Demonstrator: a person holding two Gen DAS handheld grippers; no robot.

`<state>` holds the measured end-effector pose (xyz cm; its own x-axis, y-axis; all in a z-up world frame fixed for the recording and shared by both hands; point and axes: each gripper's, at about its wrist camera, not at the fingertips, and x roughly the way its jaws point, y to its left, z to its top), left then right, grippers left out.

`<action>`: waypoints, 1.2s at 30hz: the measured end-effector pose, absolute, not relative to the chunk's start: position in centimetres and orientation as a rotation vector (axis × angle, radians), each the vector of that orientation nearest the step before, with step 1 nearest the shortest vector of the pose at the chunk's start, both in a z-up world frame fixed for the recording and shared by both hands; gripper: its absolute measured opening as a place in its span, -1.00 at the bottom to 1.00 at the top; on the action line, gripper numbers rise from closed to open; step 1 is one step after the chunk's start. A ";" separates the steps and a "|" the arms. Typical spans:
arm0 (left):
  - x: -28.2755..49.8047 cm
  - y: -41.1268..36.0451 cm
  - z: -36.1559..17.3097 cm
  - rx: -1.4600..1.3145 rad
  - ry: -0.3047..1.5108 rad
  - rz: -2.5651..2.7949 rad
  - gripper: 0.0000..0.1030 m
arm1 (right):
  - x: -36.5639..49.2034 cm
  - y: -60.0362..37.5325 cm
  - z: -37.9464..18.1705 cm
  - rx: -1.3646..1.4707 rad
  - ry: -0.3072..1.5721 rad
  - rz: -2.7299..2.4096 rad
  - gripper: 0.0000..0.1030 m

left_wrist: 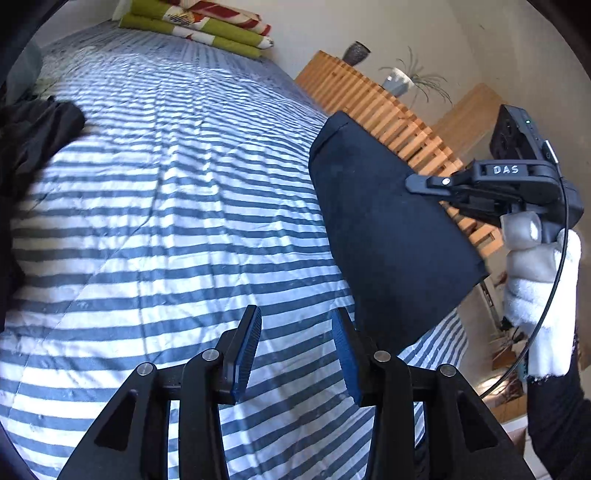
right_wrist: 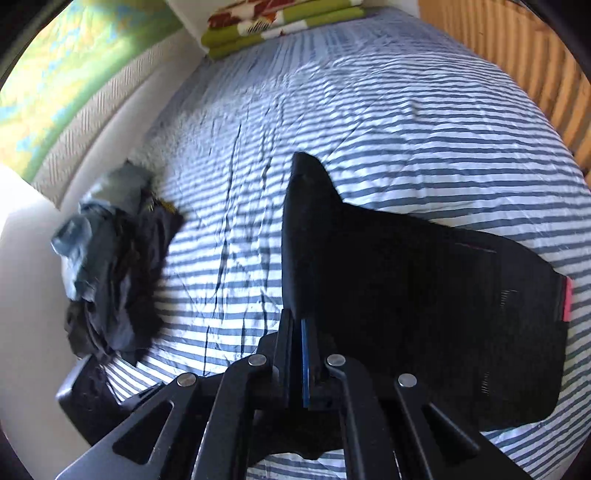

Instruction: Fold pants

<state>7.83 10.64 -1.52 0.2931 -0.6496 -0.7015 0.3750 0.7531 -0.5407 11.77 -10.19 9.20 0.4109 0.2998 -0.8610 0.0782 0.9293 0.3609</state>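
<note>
**Operator:** Report jaw state and location of the garment.

**Technician:** The right gripper (right_wrist: pixel 301 354) is clenched on one edge of the folded dark pants (left_wrist: pixel 388 236). The bundle hangs from that grip, lifted clear of the striped bedspread (left_wrist: pixel 177 192) at the right side of the bed. The left gripper (left_wrist: pixel 295 354) is released: its blue pads (left_wrist: pixel 245 354) stand apart with nothing between them, over bare cover on the near side.

**Operator:** Why a one-sided hold?

**Technician:** Judged from the compact rectangular shape, folding looks complete. A single pinch on the edge should keep the layers stacked during carrying, so the left tool is not needed.

**Operator:** Other items?

**Technician:** A heap of dark and grey clothes (right_wrist: pixel 110 266) lies at the left edge, well apart from the held pants. Folded green bedding (left_wrist: pixel 199 26) sits at the far end. A gloved hand (left_wrist: pixel 539 291) holds the right tool.

**Operator:** Risk?

**Technician:** The free layers may fall open if swung.
</note>
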 end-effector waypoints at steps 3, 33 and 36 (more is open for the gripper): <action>7.9 7.4 -1.5 -0.254 1.088 -0.742 -0.17 | 10.3 -14.5 10.5 0.416 1.094 0.107 -0.93; 8.2 -14.7 -7.0 0.055 1.130 -0.942 -0.12 | 2.2 -34.2 2.0 0.339 1.068 -0.410 -0.73; 7.2 -13.7 -6.3 0.025 1.103 -0.964 -0.12 | 3.2 -32.2 5.1 0.279 0.972 -0.316 -0.70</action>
